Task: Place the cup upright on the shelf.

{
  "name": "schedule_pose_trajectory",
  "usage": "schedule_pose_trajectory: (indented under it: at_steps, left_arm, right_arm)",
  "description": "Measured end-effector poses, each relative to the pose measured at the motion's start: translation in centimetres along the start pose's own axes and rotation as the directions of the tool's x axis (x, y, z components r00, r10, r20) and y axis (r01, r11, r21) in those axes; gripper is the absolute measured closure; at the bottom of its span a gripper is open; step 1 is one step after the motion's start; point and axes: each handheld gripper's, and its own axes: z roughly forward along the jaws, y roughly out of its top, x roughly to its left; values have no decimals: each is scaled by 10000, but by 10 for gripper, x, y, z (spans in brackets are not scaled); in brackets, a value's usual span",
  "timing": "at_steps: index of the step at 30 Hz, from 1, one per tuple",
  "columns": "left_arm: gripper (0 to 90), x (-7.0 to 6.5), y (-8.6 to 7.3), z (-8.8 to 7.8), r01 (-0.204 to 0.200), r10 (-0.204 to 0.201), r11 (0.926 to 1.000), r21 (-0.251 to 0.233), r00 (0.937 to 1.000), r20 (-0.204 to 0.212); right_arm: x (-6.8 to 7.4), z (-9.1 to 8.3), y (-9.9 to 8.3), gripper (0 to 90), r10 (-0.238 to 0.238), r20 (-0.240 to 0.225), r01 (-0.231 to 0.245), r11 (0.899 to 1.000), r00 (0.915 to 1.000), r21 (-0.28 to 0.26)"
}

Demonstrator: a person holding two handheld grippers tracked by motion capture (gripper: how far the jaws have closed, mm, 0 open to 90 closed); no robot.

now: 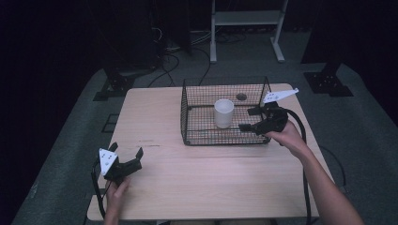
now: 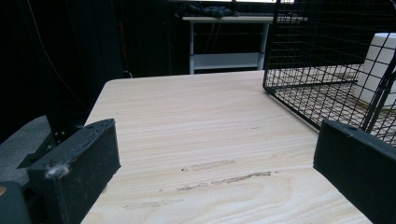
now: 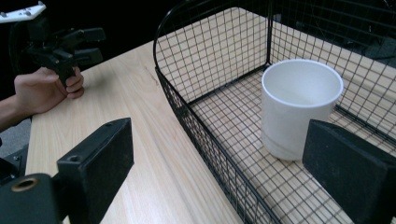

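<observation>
Right gripper reaching for the white cylindrical cup in the black wire basket

The cup stands upright mid-basket, toward the bench's far right corner. Both grippers' jaws are released and empty; the left gripper rests near the front left edge. Best to clear the basket's wall, then straddle the cup's rim squarely.

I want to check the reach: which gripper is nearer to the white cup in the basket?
The right. The right gripper is over the wire basket, jaws open, just beside the white cup. The left gripper rests far off, at the table's near left corner.
</observation>
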Motion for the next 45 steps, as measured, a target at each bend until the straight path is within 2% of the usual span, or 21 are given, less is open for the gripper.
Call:
schedule_pose_trajectory:
  at_steps: [4, 7, 26, 34, 42, 45]
  left_arm:
    - [0, 0, 0, 0, 7, -7, 10000, 5, 10000, -1]
    - [0, 0, 0, 0, 4, -4, 10000, 5, 10000, -3]
    - [0, 0, 0, 0, -13, 13, 10000, 24, 10000, -23]
    - [0, 0, 0, 0, 0, 0, 10000, 41, 10000, -28]
    - [0, 0, 0, 0, 25, -25, 10000, 36, 10000, -19]
    - [0, 0, 0, 0, -1, 1, 10000, 34, 10000, -14]
  right_arm:
    - [0, -4, -5, 79, 105, -152, -104, 9999, 9998, 72]
    - [0, -10, -13, 79, 185, -103, -186, 9997, 9998, -148]
    - [3, -30, -42, 79, 447, 22, -446, 9987, 9990, -235]
    - [5, -36, -56, 78, 559, -15, -559, 9984, 9984, -100]
    - [11, -40, -61, 79, 348, 36, -348, 9994, 9994, 68]
    - [14, -42, -68, 79, 313, 57, -314, 9994, 9995, 120]
